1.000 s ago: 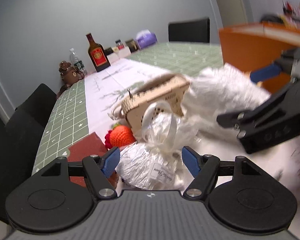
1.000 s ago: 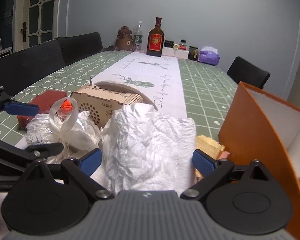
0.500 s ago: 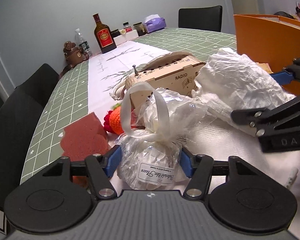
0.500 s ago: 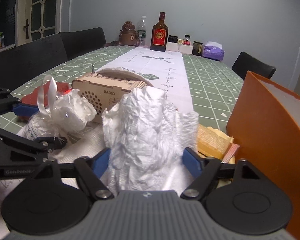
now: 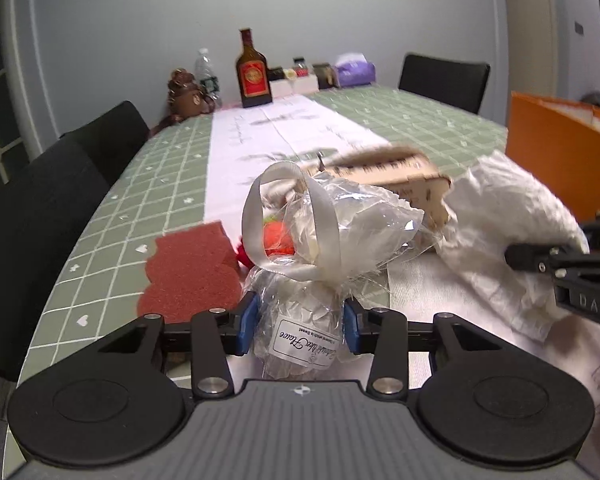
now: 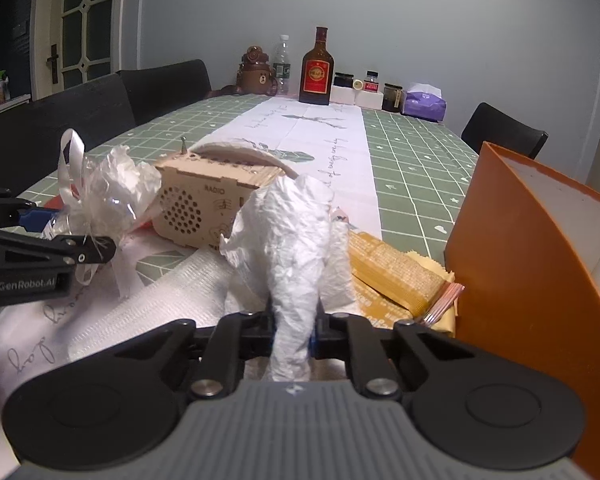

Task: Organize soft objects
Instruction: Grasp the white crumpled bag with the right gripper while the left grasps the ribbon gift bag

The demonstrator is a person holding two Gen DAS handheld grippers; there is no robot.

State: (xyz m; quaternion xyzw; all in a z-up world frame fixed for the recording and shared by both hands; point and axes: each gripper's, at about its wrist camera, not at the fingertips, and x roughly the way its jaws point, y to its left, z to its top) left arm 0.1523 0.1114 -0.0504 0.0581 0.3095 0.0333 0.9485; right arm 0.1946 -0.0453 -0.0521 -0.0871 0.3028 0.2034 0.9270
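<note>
A clear cellophane pouch (image 5: 332, 232) with a white ribbon loop and a label stands on the table runner. My left gripper (image 5: 299, 322) has it between its blue pads. The jaws are closing and both pads touch the pouch's lower part. A crumpled white plastic bag (image 6: 296, 240) rises in front of my right gripper (image 6: 294, 332), whose jaws are closing and pinch the bag's base into a narrow neck. In the left wrist view the same bag (image 5: 508, 220) lies at the right. In the right wrist view the pouch (image 6: 112, 188) is at the left.
A wooden radio box (image 6: 204, 208) sits behind both soft things. An open orange box (image 6: 520, 264) stands at the right, with a yellow packet (image 6: 396, 276) beside it. A red sponge (image 5: 192, 276) and an orange knitted toy (image 5: 276, 236) lie left. Bottles (image 6: 317, 68) stand at the far end.
Both grippers have closed in: the right one from wide open to a tight pinch on the white bag, the left one onto the pouch. The left view has rolled level.
</note>
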